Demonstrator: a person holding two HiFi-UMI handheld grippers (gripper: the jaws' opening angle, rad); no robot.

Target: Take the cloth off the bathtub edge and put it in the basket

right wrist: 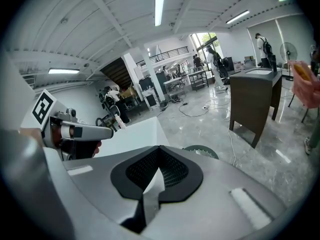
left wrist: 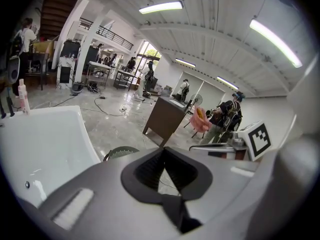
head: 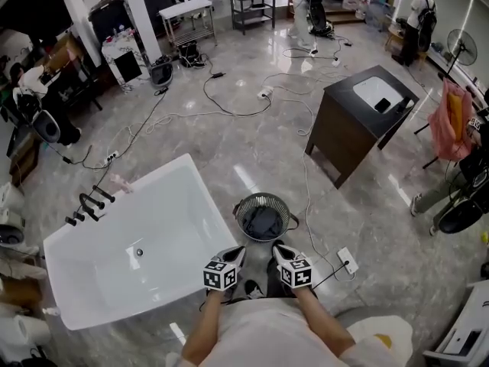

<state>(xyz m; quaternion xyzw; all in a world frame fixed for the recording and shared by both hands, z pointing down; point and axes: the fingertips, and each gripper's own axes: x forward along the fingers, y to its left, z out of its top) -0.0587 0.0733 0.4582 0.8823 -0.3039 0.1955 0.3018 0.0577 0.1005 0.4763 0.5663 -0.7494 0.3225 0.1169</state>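
The white bathtub [head: 164,176] lies at left, and the left gripper [head: 238,251] beside it has its jaws pressed together on nothing. Just ahead, a dark cloth [head: 262,222] lies bunched inside the mesh basket [head: 238,209]. It looks soft, light and limp, best pinched at a raised fold. The right gripper [head: 277,248] is likewise closed and empty.

— Cloth?
— Dark grey cloth [head: 262,222], crumpled, lying inside the round dark wire-mesh basket [head: 263,198], just below frame centre.
— Basket's pose?
— Upright on the floor, just beside the right edge of the white rectangular bathtub [head: 210,205], which is empty, lower left of frame.
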